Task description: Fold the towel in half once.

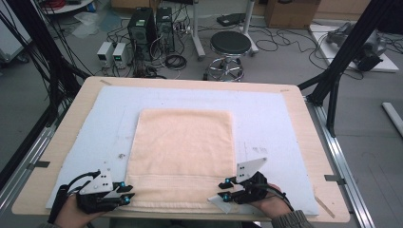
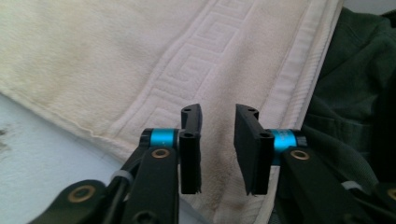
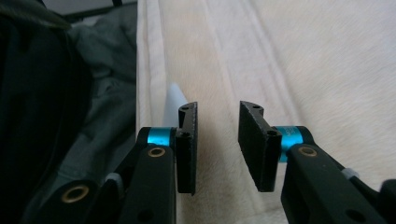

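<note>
Both sets of jaws stand parted with nothing between them. My left gripper (image 2: 218,151) looks down on the patterned border band of the cream towel (image 2: 116,60), jaws poised over it near its hem. My right gripper (image 3: 217,149) hangs the same way over the plain border by the opposite near corner.

From the high view, the left gripper (image 1: 124,194) sits at about 7 o'clock of the towel (image 1: 183,152) and the right gripper (image 1: 224,189) at about 5. The towel lies flat and spread on the pale blue mat (image 1: 266,118), which covers the wooden table (image 1: 76,102).

I judge nothing is done yet: no fold shows, and both corners remain ungrasped.
</note>
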A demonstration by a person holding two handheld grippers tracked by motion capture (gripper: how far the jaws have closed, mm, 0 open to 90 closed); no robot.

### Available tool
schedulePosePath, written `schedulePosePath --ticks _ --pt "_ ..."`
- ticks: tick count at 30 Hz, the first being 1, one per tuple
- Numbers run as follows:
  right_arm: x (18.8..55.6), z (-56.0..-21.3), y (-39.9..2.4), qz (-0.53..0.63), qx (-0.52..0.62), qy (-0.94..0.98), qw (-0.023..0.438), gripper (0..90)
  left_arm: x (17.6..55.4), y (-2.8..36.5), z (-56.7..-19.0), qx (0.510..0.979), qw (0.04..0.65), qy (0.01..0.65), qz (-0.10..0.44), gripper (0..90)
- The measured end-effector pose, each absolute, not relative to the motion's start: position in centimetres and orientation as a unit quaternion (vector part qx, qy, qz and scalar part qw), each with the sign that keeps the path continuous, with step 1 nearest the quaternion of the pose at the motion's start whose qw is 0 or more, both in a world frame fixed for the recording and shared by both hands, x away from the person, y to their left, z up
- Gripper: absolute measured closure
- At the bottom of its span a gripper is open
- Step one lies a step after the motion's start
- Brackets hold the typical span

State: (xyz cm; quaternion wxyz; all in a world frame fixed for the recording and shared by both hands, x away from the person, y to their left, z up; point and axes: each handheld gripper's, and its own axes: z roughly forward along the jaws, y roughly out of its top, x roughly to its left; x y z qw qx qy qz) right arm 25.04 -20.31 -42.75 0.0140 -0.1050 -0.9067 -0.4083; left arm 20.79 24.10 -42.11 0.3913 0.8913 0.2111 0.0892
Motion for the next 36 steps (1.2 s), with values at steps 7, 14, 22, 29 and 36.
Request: schedulePosePath --ticks 7,14,22,29,36 --pt "25.2 -43.6 -19.9 -0.394 -0.101 -0.913 0.026 85.8 21.2 23.6 -42.7 0.902 0.372 0.204 0.082 86.4" --pt "24.7 -41.3 -21.0 -0.423 -0.089 -0.901 0.009 86.7 20.1 24.3 -40.1 0.882 0.414 0.201 0.099 87.2" --pt "24.2 -42.1 -20.7 -0.395 -0.079 -0.914 0.046 79.5 20.1 23.8 -41.7 0.897 0.392 0.195 0.061 83.1" --pt "25.3 -42.4 -21.4 -0.42 -0.116 -0.899 0.038 72.4 20.7 23.9 -41.7 0.892 0.395 0.204 0.08 71.0" --pt "26.7 -42.1 -21.8 -0.436 -0.15 -0.887 0.009 62.5 22.0 24.0 -41.4 0.874 0.416 0.229 0.107 65.3"
